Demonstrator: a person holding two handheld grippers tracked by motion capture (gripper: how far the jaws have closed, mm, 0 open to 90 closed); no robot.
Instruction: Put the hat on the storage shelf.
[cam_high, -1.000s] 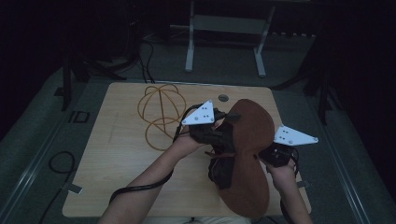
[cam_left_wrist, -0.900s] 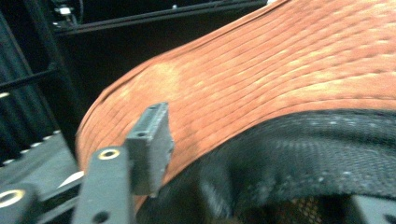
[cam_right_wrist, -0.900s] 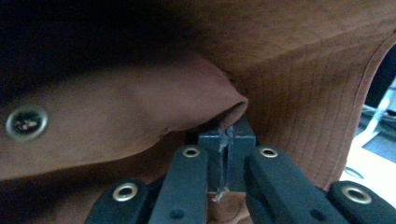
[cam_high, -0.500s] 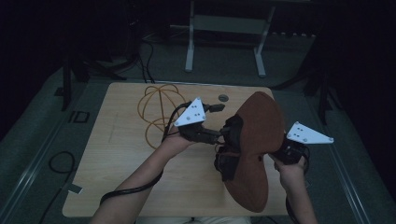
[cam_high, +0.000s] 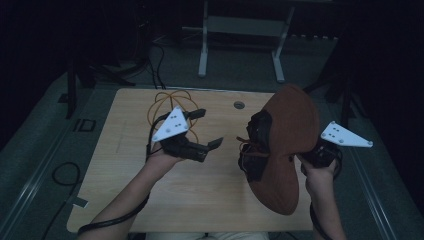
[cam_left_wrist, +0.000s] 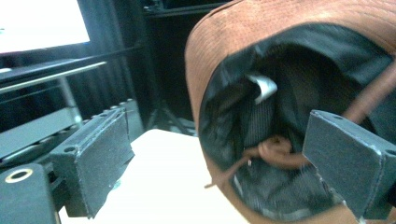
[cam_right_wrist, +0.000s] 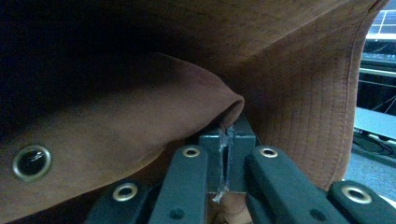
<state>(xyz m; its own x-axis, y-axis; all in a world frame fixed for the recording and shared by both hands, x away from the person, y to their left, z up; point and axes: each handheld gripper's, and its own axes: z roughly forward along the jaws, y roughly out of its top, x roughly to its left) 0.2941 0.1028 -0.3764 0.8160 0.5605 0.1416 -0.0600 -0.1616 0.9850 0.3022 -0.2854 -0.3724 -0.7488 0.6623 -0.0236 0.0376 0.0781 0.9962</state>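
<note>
Right gripper (cam_high: 311, 159) pinches the brown hat (cam_high: 287, 150) by a fold of its fabric, jaws closed tight on it — held up over the table's right side, crown toward that gripper and dark lining toward the left, likely so the inside can be reached; left gripper (cam_high: 207, 131) hangs apart from the hat, jaws wide and just been opening, nothing between them; chin cord (cam_left_wrist: 275, 154) dangles inside the hat. Pale wooden table (cam_high: 200, 200); orange cable coil (cam_high: 167, 107) at its far side; room dark, metal stand (cam_high: 240, 30) beyond.
</note>
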